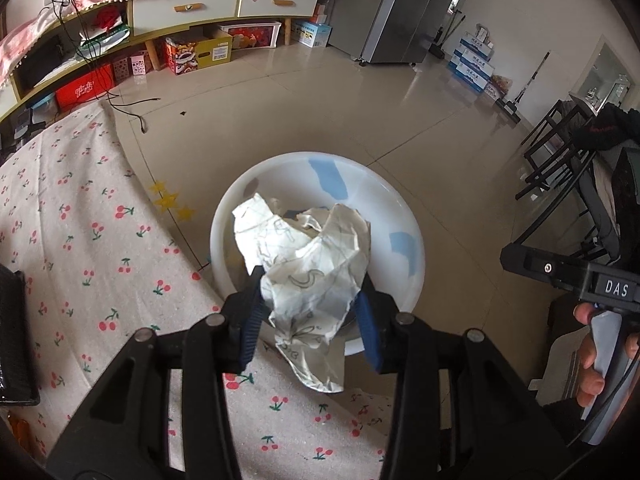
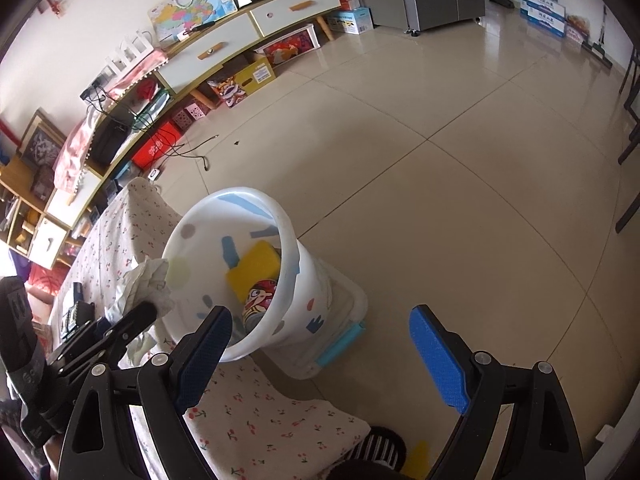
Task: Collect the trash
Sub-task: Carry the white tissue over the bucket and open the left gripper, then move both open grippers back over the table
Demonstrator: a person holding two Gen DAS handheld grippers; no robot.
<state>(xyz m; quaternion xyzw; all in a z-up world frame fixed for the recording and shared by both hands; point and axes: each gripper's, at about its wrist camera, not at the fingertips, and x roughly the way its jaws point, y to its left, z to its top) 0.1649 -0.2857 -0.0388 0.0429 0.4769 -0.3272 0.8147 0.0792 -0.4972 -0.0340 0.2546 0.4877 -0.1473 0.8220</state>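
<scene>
My left gripper (image 1: pixel 310 316) is shut on a crumpled sheet of white printed paper (image 1: pixel 312 264), with a blue pad against each side of it. The paper hangs over the mouth of a white bin (image 1: pixel 218 232) with blue patches, just beyond the table's edge. In the right wrist view the same paper (image 2: pixel 150 280) sits at the near rim of the bin (image 2: pixel 312 276). Inside the bin lie a yellow sponge (image 2: pixel 254 272) and a can with a cartoon face (image 2: pixel 258 300). My right gripper (image 2: pixel 320 354) stands open with nothing between its fingers, beside the bin over the floor.
A cherry-print cloth covers the table (image 1: pixel 80 240) at my near left. The bin rests against a clear box with a light blue handle (image 2: pixel 344 344). A black cable (image 1: pixel 136 108) lies on the tiled floor. A TV cabinet (image 1: pixel 188 8), a fridge (image 1: pixel 404 12), stacked cartons (image 1: pixel 472 60) and black chairs (image 1: pixel 560 152) stand farther off.
</scene>
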